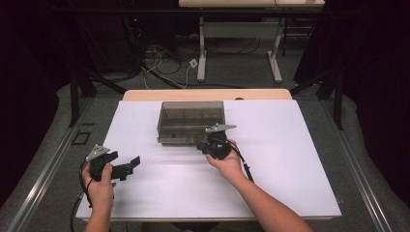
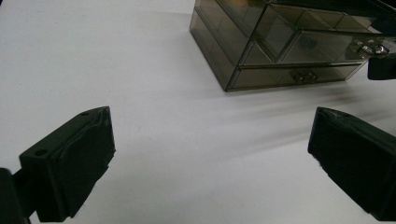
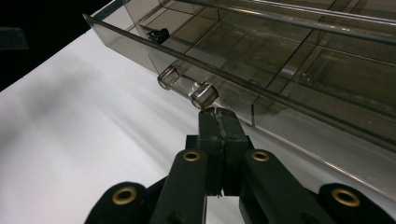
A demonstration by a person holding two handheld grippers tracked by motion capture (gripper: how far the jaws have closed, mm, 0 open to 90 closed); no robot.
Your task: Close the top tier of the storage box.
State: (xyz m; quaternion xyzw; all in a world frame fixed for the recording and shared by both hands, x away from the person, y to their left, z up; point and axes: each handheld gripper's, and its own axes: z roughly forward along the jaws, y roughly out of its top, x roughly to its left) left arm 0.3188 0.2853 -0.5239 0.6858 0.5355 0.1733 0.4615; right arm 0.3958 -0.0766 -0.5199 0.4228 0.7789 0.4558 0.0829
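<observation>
Touching drawer knob: closed right gripper.

I see a white surface with a pale wood edge at 12 o'clock. Grey floor around it, cables at 11 o'clock. A second table with white legs sits behind at 12. Dark curtains at 9 and 3. Room dim, the surface well lit.
</observation>
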